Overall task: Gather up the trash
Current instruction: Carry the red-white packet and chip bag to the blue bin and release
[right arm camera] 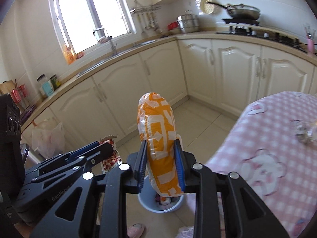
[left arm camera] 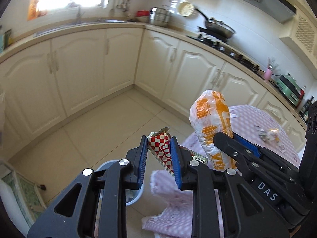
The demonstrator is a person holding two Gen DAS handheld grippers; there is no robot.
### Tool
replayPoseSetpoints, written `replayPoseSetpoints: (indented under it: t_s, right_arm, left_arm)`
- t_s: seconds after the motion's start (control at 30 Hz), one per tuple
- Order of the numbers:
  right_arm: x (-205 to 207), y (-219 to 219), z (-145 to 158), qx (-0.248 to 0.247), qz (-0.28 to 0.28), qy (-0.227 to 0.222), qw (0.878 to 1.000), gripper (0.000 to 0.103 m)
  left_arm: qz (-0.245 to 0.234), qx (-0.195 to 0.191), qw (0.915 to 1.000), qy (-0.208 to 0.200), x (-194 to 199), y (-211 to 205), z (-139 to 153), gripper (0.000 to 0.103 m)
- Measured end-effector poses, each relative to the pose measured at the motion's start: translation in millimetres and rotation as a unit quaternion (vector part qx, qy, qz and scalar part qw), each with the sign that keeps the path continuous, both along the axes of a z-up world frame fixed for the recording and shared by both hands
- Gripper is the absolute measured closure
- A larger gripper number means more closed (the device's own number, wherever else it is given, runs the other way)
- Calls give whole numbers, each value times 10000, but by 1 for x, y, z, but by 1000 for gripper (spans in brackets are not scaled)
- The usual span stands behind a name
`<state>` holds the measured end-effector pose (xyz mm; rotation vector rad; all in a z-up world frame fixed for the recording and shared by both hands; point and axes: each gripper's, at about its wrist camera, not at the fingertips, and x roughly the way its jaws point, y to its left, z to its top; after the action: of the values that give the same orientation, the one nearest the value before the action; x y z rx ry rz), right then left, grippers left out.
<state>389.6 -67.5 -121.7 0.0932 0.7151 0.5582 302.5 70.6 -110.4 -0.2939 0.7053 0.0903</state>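
My left gripper (left arm camera: 159, 141) is shut on a red-and-white checkered snack wrapper (left arm camera: 161, 148), its torn top sticking up past the blue pads. My right gripper (right arm camera: 160, 144) is shut on a puffy orange-and-white plastic bag (right arm camera: 156, 127), held upright. Each gripper shows in the other's view: the right gripper (left arm camera: 225, 136) with the orange bag (left arm camera: 212, 123) to the right, the left gripper (right arm camera: 103, 148) with the checkered wrapper (right arm camera: 112, 158) to the left. A pale blue waste bin (right arm camera: 174, 205) with scraps inside stands on the floor below the orange bag; its rim (left arm camera: 105, 163) peeks behind my left fingers.
A table under a pink checkered cloth (right arm camera: 267, 138) stands to the right, with a crumpled clear wrapper (right arm camera: 305, 132) on it. Cream cabinets (left arm camera: 79, 69) and a counter with a sink and stove ring the tiled floor (left arm camera: 95, 130). A white bag (right arm camera: 49, 136) hangs at left. A pink slipper (right arm camera: 135, 229) lies near the bin.
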Motion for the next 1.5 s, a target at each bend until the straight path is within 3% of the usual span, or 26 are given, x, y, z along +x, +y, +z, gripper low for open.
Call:
replayPoseSetpoints:
  t_s: [0.3,0.47,0.67,1.03,1.5]
  right_arm:
    - [18,99,-67,-246,486,697,9961,77]
    - [33,130,-102,-337,567,980,9930,76]
    - [50,153,-124,-508,526,1009,9922,65]
    - [61,133,-129,-564,274,994,9931,58]
    - [52,102,-88,-330,-107,460,9983,51]
  left_arm:
    - [738,-237,9957,513,4,85,-56,81]
    - [945,-347,9923,718,9,109,-81,81]
    - [988,-402,9904,878,24,119,-101,81]
    - [833,-380,9909,983,39,114,-111,81]
    - [724,-304,9944,708,45,100,-87,77]
